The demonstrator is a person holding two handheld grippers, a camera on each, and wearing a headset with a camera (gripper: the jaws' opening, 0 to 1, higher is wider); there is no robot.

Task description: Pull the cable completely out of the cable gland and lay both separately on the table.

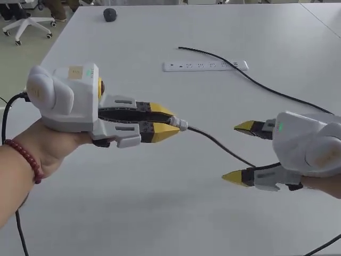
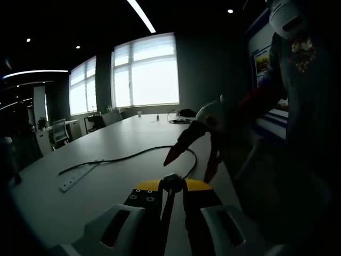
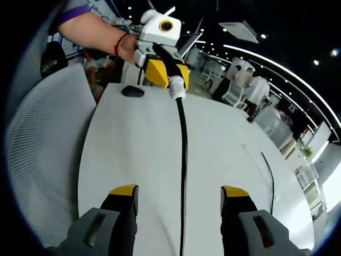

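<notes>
My left gripper [image 1: 169,125] is held above the table, shut on the white cable gland [image 1: 180,125]. The gland's end pokes out past the yellow tips. A black cable [image 1: 221,146] runs out of the gland and slopes down to the right, passing between the jaws of my right gripper [image 1: 240,152], which stands open around it without touching. In the right gripper view the cable [image 3: 183,160] runs up the middle from between the yellow tips to the gland [image 3: 176,87] in the other gripper [image 3: 165,72]. In the left gripper view the gland [image 2: 171,183] sits between the yellow tips, and the open right gripper [image 2: 189,152] is ahead.
A white power strip [image 1: 205,66] lies on the white table [image 1: 160,202] further back, with its own black cord [image 1: 256,80] trailing to the right. A small dark round object [image 1: 110,14] sits near the far edge. Office chairs [image 1: 26,21] stand beyond the table's left side.
</notes>
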